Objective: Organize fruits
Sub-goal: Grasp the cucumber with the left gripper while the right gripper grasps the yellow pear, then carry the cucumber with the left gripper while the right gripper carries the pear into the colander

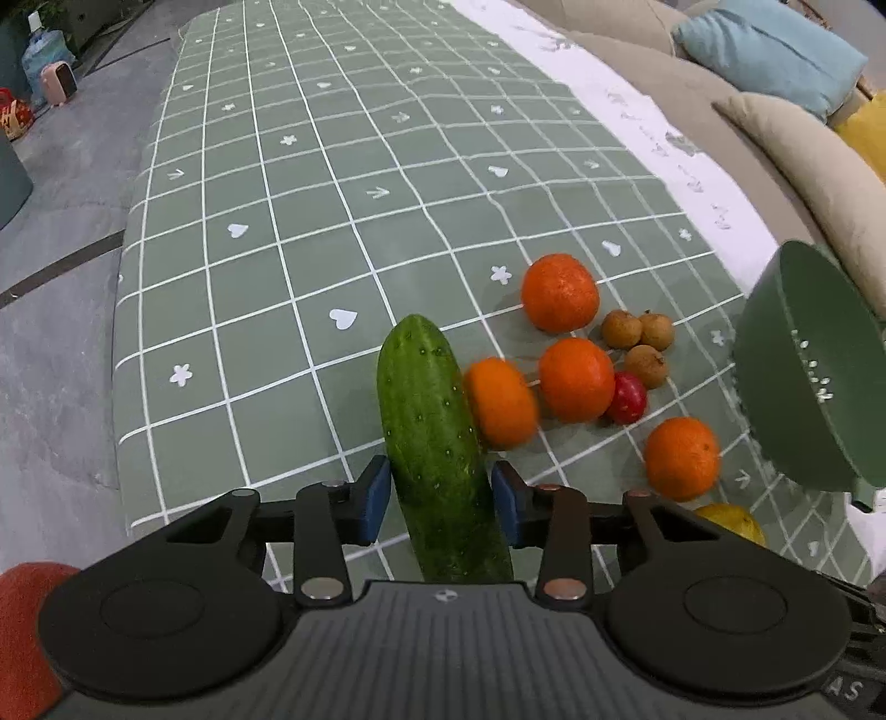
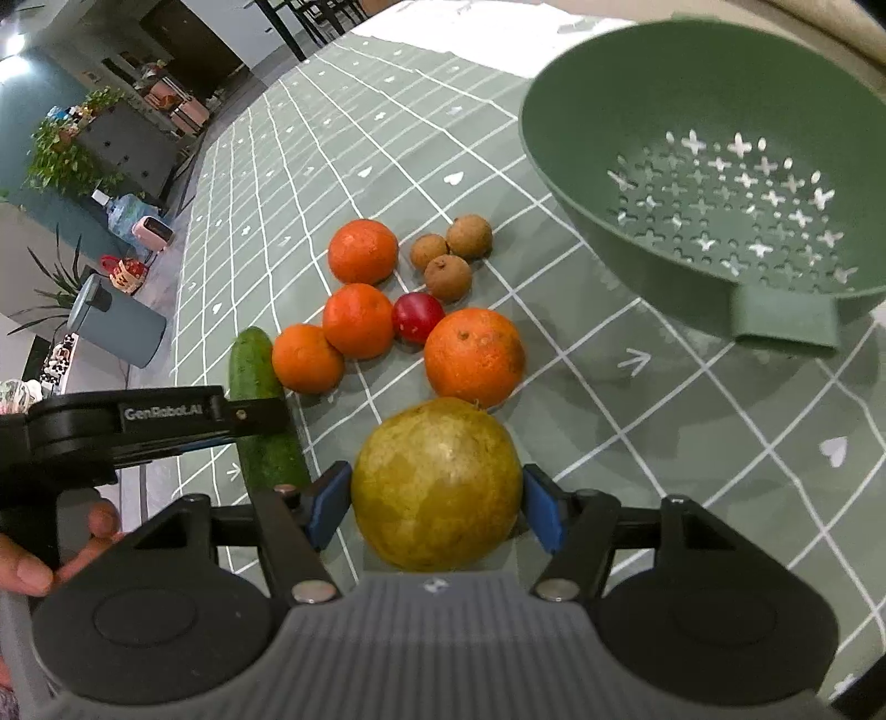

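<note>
My left gripper (image 1: 437, 498) is shut on a green cucumber (image 1: 434, 443), its blue pads against both sides. Beside it on the green checked tablecloth (image 1: 266, 266) lie several oranges (image 1: 576, 379), three brown longans (image 1: 637, 338) and a small red fruit (image 1: 628, 396). My right gripper (image 2: 437, 507) is shut on a yellow-green pear-like fruit (image 2: 437, 482). In the right wrist view the oranges (image 2: 473, 354), longans (image 2: 448, 260), red fruit (image 2: 416, 317) and cucumber (image 2: 257, 399) lie ahead. A green colander (image 2: 703, 166) stands at the upper right; it also shows in the left wrist view (image 1: 808, 371).
A white cloth (image 1: 637, 111) and sofa cushions (image 1: 775, 50) border the table's right side. Grey floor with a water jug (image 1: 44, 55) lies left of the table. The left gripper's body (image 2: 138, 426) and a hand (image 2: 33, 565) show at the right wrist view's left.
</note>
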`<act>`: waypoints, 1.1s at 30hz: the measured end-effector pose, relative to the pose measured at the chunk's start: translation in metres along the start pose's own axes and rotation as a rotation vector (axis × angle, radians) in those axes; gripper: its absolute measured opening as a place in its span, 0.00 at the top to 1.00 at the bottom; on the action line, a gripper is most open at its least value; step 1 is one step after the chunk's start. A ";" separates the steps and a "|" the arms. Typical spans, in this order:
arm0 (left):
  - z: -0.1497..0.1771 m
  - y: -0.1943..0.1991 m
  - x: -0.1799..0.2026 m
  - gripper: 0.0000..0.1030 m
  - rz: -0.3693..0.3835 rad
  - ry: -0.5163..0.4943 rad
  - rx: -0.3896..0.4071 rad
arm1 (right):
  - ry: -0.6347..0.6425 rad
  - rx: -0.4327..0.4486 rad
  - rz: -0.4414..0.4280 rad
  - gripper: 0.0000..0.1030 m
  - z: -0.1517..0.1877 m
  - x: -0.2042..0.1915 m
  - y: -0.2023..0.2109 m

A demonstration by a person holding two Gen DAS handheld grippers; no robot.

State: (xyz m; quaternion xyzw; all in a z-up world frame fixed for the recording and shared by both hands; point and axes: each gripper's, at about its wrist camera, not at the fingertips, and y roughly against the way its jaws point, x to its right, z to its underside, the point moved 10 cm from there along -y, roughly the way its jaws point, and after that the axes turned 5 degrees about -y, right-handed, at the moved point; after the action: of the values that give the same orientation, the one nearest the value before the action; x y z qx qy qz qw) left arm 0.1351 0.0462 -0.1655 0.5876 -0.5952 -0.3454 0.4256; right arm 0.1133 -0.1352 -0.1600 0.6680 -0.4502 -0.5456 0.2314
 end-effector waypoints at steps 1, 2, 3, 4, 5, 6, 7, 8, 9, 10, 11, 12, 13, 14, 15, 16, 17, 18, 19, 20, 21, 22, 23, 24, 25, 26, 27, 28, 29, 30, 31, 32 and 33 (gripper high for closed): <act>0.001 0.005 0.001 0.58 0.004 -0.001 0.007 | 0.006 0.007 0.001 0.39 0.000 0.000 0.003; 0.002 0.010 0.002 0.58 0.009 -0.002 0.015 | 0.013 0.014 0.003 0.39 0.000 0.000 0.005; 0.003 0.016 0.004 0.58 0.016 -0.003 0.026 | 0.021 0.020 0.003 0.39 0.001 -0.001 0.009; 0.004 0.021 0.006 0.59 0.024 -0.005 0.038 | 0.026 0.025 0.001 0.39 0.002 -0.001 0.012; 0.005 0.026 0.009 0.59 0.033 -0.013 0.050 | 0.031 0.032 -0.002 0.39 0.003 -0.002 0.016; 0.006 0.031 0.012 0.59 0.041 -0.022 0.063 | 0.034 0.039 -0.005 0.39 0.003 -0.002 0.019; 0.007 0.035 0.014 0.60 0.049 -0.029 0.074 | 0.038 0.048 -0.009 0.39 0.004 -0.003 0.023; 0.008 0.039 0.016 0.60 0.056 -0.037 0.084 | 0.044 0.055 -0.010 0.39 0.004 -0.003 0.026; 0.008 0.043 0.018 0.60 0.062 -0.041 0.096 | 0.053 0.062 -0.011 0.39 0.005 -0.004 0.029; 0.008 0.046 0.020 0.60 0.066 -0.045 0.104 | 0.063 0.070 -0.013 0.39 0.006 -0.005 0.034; 0.007 0.049 0.022 0.61 0.069 -0.047 0.111 | 0.071 0.078 -0.014 0.39 0.006 -0.005 0.038; 0.007 0.053 0.023 0.61 0.072 -0.049 0.116 | 0.077 0.084 -0.013 0.39 0.006 -0.005 0.041; 0.006 0.059 0.026 0.61 0.078 -0.053 0.125 | 0.081 0.089 -0.014 0.39 0.006 -0.005 0.044; 0.004 0.066 0.030 0.61 0.089 -0.061 0.141 | 0.086 0.098 -0.015 0.39 0.006 -0.005 0.048; 0.002 0.073 0.033 0.61 0.101 -0.071 0.157 | 0.091 0.108 -0.017 0.39 0.005 -0.006 0.053; -0.001 0.081 0.039 0.61 0.116 -0.084 0.175 | 0.097 0.120 -0.018 0.39 0.003 -0.007 0.059; -0.004 0.088 0.046 0.61 0.132 -0.098 0.190 | 0.107 0.135 -0.018 0.39 0.001 -0.007 0.065; -0.009 0.095 0.053 0.61 0.149 -0.112 0.205 | 0.117 0.153 -0.018 0.39 -0.002 -0.008 0.072; -0.014 0.103 0.061 0.61 0.166 -0.125 0.219 | 0.126 0.174 -0.016 0.39 -0.007 -0.008 0.081; -0.020 0.109 0.069 0.61 0.180 -0.139 0.230 | 0.135 0.194 -0.010 0.39 -0.012 -0.006 0.090; -0.027 0.115 0.080 0.61 0.197 -0.158 0.244 | 0.143 0.210 -0.003 0.39 -0.016 -0.005 0.096; -0.031 0.121 0.089 0.61 0.212 -0.176 0.256 | 0.155 0.229 0.007 0.39 -0.023 -0.002 0.104; -0.038 0.125 0.099 0.61 0.227 -0.198 0.266 | 0.166 0.245 0.019 0.39 -0.028 0.001 0.111; -0.044 0.129 0.110 0.61 0.244 -0.221 0.274 | 0.182 0.264 0.035 0.39 -0.036 0.005 0.118; -0.049 0.132 0.121 0.61 0.263 -0.243 0.280 | 0.193 0.275 0.049 0.39 -0.042 0.009 0.123; -0.055 0.134 0.134 0.61 0.281 -0.265 0.282 | 0.205 0.282 0.064 0.39 -0.048 0.013 0.127; -0.060 0.135 0.146 0.61 0.299 -0.286 0.281 | 0.218 0.286 0.081 0.39 -0.055 0.019 0.130; -0.063 0.135 0.156 0.61 0.315 -0.304 0.280 | 0.234 0.287 0.099 0.39 -0.062 0.024 0.133; -0.067 0.134 0.168 0.61 0.333 -0.321 0.277 | 0.257 0.285 0.117 0.39 -0.068 0.029 0.135; -0.069 0.131 0.178 0.61 0.348 -0.338 0.273 | 0.285 0.283 0.139 0.39 -0.074 0.035 0.136; -0.072 0.126 0.188 0.61 0.363 -0.355 0.266 | 0.306 0.280 0.157 0.39 -0.080 0.041 0.136; -0.076 0.120 0.198 0.61 0.375 -0.367 0.258 | 0.323 0.274 0.173 0.39 -0.084 0.046 0.136; -0.078 0.114 0.205 0.61 0.381 -0.377 0.248 | 0.339 0.265 0.186 0.39 -0.090 0.052 0.134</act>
State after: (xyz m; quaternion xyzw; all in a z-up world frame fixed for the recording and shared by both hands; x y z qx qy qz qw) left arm 0.1712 -0.1421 -0.0095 0.4383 -0.8011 -0.2867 0.2897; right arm 0.1505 -0.2618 -0.0531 0.7300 -0.5324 -0.3381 0.2632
